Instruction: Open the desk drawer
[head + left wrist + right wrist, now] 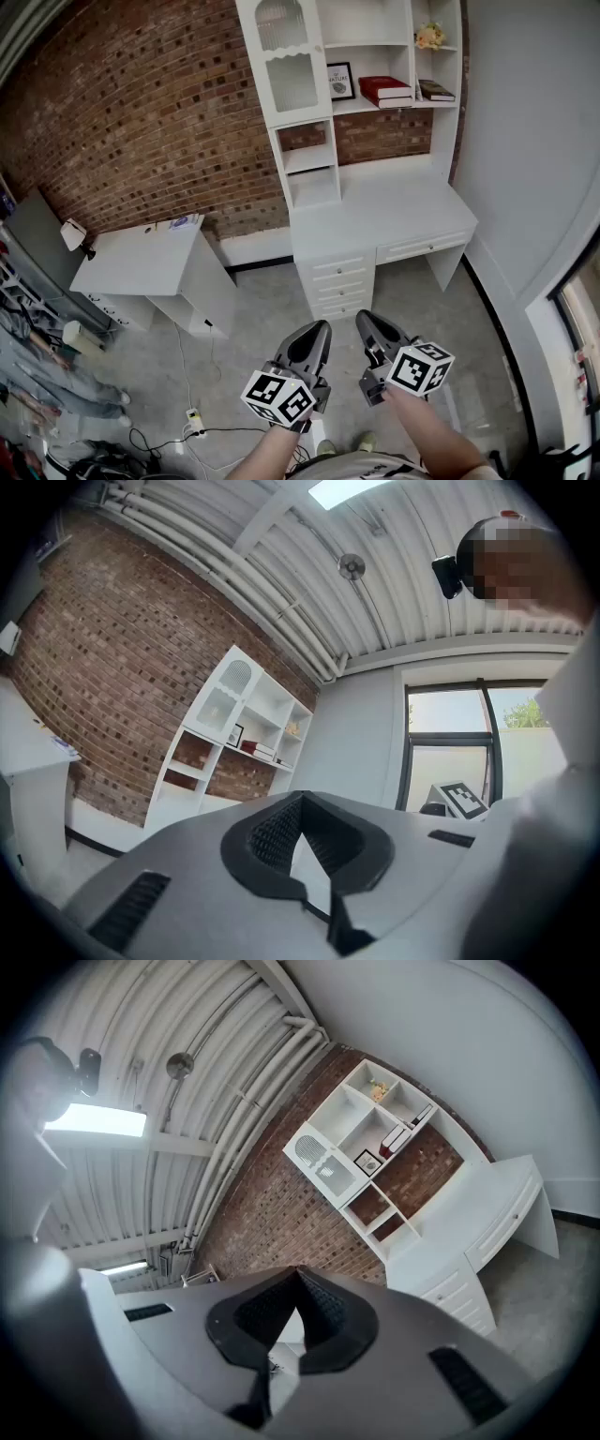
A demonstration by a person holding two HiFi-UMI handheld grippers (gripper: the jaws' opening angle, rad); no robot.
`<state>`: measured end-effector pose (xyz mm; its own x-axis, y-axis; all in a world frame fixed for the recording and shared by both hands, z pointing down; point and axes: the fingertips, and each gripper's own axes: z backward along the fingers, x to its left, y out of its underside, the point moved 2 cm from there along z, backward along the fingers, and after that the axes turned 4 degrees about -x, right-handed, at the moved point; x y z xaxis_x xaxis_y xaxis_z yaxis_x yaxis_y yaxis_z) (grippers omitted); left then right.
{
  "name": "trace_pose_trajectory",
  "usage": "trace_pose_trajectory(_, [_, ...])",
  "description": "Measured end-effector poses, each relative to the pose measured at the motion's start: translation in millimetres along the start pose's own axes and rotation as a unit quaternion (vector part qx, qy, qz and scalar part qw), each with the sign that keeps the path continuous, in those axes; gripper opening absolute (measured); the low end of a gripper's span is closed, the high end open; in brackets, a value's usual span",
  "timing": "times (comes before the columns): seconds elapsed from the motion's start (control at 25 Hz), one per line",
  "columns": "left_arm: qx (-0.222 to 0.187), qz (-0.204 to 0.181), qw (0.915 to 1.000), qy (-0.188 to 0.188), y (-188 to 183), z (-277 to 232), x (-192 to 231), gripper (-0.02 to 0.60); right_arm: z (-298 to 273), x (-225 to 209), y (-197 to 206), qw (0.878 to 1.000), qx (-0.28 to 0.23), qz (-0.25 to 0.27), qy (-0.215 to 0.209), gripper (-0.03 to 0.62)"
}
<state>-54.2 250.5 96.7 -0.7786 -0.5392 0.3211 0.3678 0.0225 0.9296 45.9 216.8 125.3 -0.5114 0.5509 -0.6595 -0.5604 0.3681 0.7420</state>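
**A:** Where do we find the desk drawer (pixel 422 247)?

**B:** We see it under the top of the white desk (pixel 394 202), towards its right end, with its front flush and closed. Just to its left, a stack of three small drawers (pixel 339 283) runs down to the floor (pixel 272 319), and all three are closed too. The desk stands against the brick wall (pixel 141 112). A white hutch (pixel 309 56) rises above it, with red books (pixel 386 89) on a shelf.

**A:** And how do we hold the grippers?

**B:** Both are low in the head view, side by side, pointing towards the desk and well apart from it. The left gripper (pixel 315 332) has its fingers together, tips meeting with nothing between them, as we read in the left gripper view. The right gripper (pixel 369 323) is the same, closed tip to tip and empty.

**A:** Can we make out handles on the drawer?

**B:** We see faint marks on its front, possibly knobs, but they are too small for us to say.

**A:** What else do we have nearby?

**B:** A second white table (pixel 141 258) stands to the left, apart from the desk.
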Motion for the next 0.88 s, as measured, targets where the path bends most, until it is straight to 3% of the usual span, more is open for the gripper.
trace_pose_trajectory(0.48, [0.014, -0.009, 0.9998, -0.009, 9, -26, -15, 0.012, 3, -20, -18, 0.999, -0.001, -0.031, -0.012, 0.017])
trace_pose_trajectory(0.64, [0.012, -0.020, 0.9996, -0.018, 11, -34, -8, 0.012, 3, -41, -28, 0.998, -0.009, -0.065, -0.020, 0.018])
trace_pose_trajectory(0.88, [0.020, -0.019, 0.9986, -0.045, 35, -46, 21, 0.012, -5, -91, -20, 0.991, -0.017, -0.134, 0.002, 0.018])
